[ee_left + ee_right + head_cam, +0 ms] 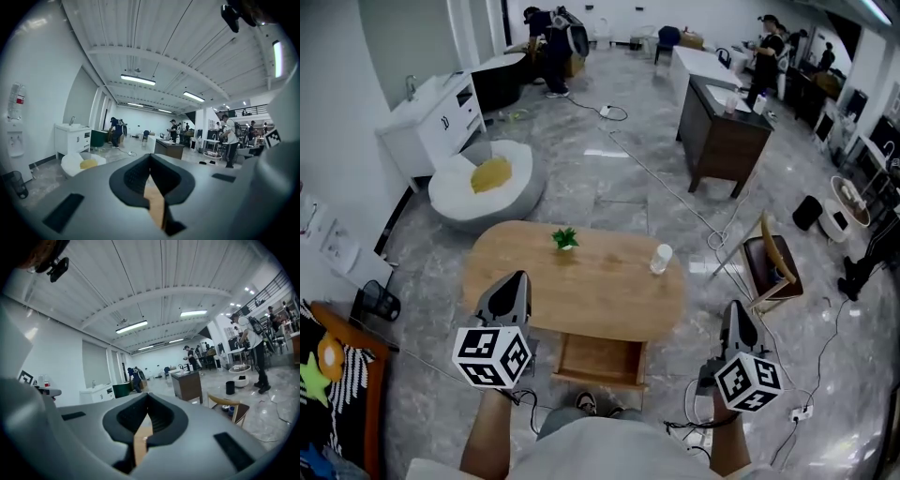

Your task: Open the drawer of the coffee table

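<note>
- Grey stone-patterned floor (609, 178) runs through a big open workroom, and people stand at desks far back, well apart from the work.
- Oval wooden coffee table (581, 281) sits just ahead of the person. Its drawer (600, 361) juts out of the near edge, open, with its bare wooden bottom showing.
- From that, the pull looks done, so the step in hand is most likely backing off. Doing it well means keeping both tools clear of the drawer front and the table edge, so nothing nudges the drawer back in.
- Left gripper (518, 277) hangs over the table's near left corner and right gripper (737, 307) off its right end — each with jaws pressed together on nothing, as its own gripper view shows.
- Small potted plant (565, 238) and a clear container (661, 259) stand on the tabletop, well apart from both grippers.
- Writing: none readable — only black-and-white square markers on the cubes (492, 356), and a red label on a water bottle (17, 99), too small to read.
</note>
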Tool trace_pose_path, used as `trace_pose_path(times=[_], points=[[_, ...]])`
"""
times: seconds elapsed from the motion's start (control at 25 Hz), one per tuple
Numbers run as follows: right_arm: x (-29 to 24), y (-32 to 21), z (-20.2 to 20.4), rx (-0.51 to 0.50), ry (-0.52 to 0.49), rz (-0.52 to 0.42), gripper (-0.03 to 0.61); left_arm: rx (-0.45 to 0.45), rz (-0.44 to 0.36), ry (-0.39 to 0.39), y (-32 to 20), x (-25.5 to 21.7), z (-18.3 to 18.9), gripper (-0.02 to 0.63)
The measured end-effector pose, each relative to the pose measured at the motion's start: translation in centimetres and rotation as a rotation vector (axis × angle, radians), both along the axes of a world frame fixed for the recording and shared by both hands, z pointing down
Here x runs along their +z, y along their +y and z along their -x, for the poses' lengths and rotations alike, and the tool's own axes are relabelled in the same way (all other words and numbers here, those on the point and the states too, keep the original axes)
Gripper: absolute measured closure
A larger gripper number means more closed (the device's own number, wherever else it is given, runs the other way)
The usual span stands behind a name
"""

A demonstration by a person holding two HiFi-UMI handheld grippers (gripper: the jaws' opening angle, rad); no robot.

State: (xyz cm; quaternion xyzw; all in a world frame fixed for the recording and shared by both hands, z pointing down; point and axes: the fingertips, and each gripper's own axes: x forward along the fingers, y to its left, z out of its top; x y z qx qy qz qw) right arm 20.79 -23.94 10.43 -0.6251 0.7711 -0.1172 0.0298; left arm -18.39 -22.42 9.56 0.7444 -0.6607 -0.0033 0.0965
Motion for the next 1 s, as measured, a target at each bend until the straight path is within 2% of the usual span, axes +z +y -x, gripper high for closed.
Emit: trace_pose_path(times=[0.2,0.6,0.8,1.0], points=[[0.4,0.5,-1.0,0.058,0.040,0.011,0.577,-0.025,0.012,0.017,0.8,0.6,1.7,0.620],[1.2,0.9,-0.4,0.070,0.027,0.028,0.577,0.005,0.000,-0.014,1.0,0.4,0.3,0.620],[1.4,1.5,0.0,0.054,0.138,0.043,0.578,0.005,0.011,-0.010,1.1,0.7,0.2,0.620],[1.6,1.8,0.1,0.056,0.146,0.054,0.578,-0.003,0.019,0.008,1.2,1.1,0.6,0.620]])
